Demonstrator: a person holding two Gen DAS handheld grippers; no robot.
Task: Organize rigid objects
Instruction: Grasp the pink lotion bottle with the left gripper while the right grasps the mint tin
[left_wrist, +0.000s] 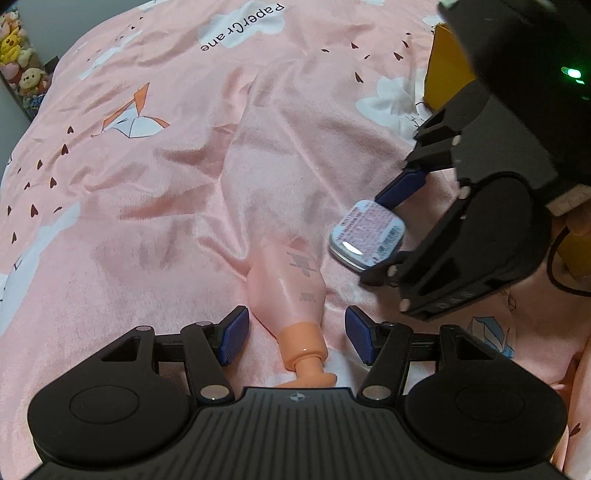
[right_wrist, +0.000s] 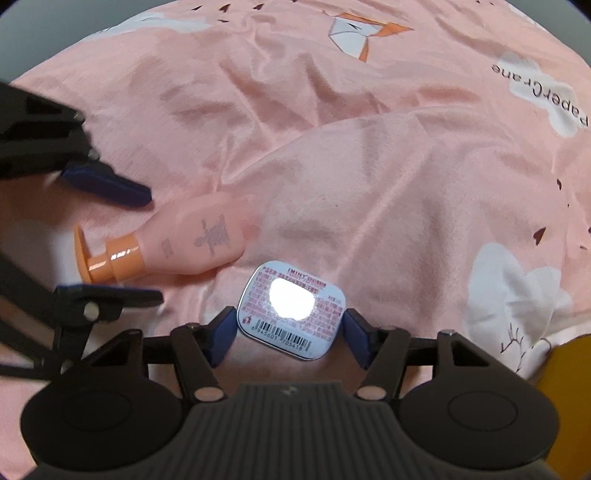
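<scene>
A peach pump bottle (left_wrist: 291, 280) lies on the pink bedspread (left_wrist: 147, 203), its orange pump head toward me. My left gripper (left_wrist: 297, 336) points down over it, and the blue pads (left_wrist: 234, 332) stand on either side of the neck with a gap on each side, so it is open. A small white tin (right_wrist: 291, 310), with a printed label and barcode facing up, lies just right of the bottle (right_wrist: 199, 240). My right gripper (right_wrist: 290, 330) has both pads against the tin's edges. The tin (left_wrist: 365, 232) looks slightly tilted in the left wrist view.
A yellow box (left_wrist: 443, 66) stands at the far right on the bed, also at the lower right corner as yellow box (right_wrist: 565, 387). Plush toys (left_wrist: 18, 55) sit on a shelf beyond the bed's far left edge. The bedspread is wrinkled, with a raised fold behind the bottle.
</scene>
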